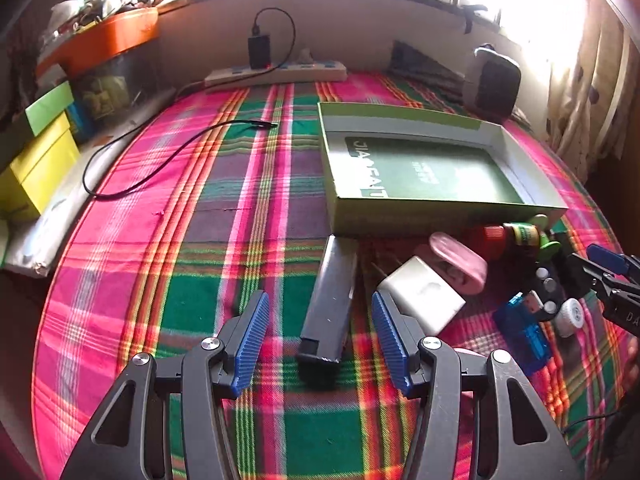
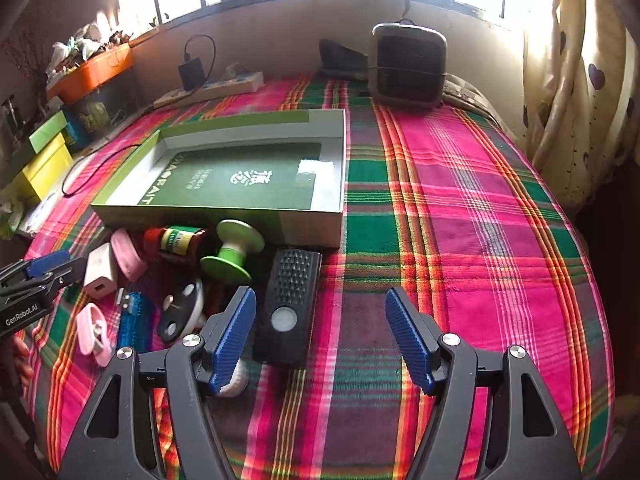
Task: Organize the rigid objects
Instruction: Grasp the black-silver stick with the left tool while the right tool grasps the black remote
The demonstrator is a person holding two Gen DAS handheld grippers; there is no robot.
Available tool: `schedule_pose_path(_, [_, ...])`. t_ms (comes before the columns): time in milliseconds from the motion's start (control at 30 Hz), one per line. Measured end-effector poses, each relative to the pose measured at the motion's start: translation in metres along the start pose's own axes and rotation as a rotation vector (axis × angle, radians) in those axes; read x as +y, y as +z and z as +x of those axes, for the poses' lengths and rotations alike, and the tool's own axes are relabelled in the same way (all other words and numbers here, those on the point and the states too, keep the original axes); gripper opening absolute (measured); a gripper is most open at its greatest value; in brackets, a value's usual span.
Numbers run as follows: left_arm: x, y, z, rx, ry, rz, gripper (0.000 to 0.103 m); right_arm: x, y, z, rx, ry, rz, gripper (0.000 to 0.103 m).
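Nearest the left hand-held gripper, whose jaws stood apart and grasped nothing, lay one long grey case on the plaid bed cover. Beside the right hand-held gripper, likewise spread and empty, lay one black ridged bar. Sorting had, by my reckoning, hardly begun: the single green box held only its printed insert, while everything else crowded the cloth just outside its near wall. I counted one white charger, one red-capped bottle, one green spool, one blue stick, one black disc and two pink pieces. All remained to be boxed.
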State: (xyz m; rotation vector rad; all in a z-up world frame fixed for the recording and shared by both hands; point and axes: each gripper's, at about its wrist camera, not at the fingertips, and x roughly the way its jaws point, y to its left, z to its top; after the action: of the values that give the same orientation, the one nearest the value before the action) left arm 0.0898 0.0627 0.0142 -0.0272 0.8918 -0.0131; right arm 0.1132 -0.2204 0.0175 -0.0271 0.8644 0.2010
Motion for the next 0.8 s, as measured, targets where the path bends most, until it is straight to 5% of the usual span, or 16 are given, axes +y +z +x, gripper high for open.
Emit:
schedule_pose_path(533, [0.004,0.007,0.016,0.016,0.04,0.006,0.052,-0.004,0.001,0.018,0.04,-0.014,-0.007,0.068])
schedule_pose_path(667, [0.005,0.007,0.016,0.009,0.044,-0.004,0.044,-0.003,0.001,0.017,0.035,-0.014,-0.011,0.068])
schedule_pose_path(800, [0.006,0.005,0.015,0.005,0.06,-0.01,0.037,-0.002,-0.001,0.015,0.029,-0.021,-0.023,0.049])
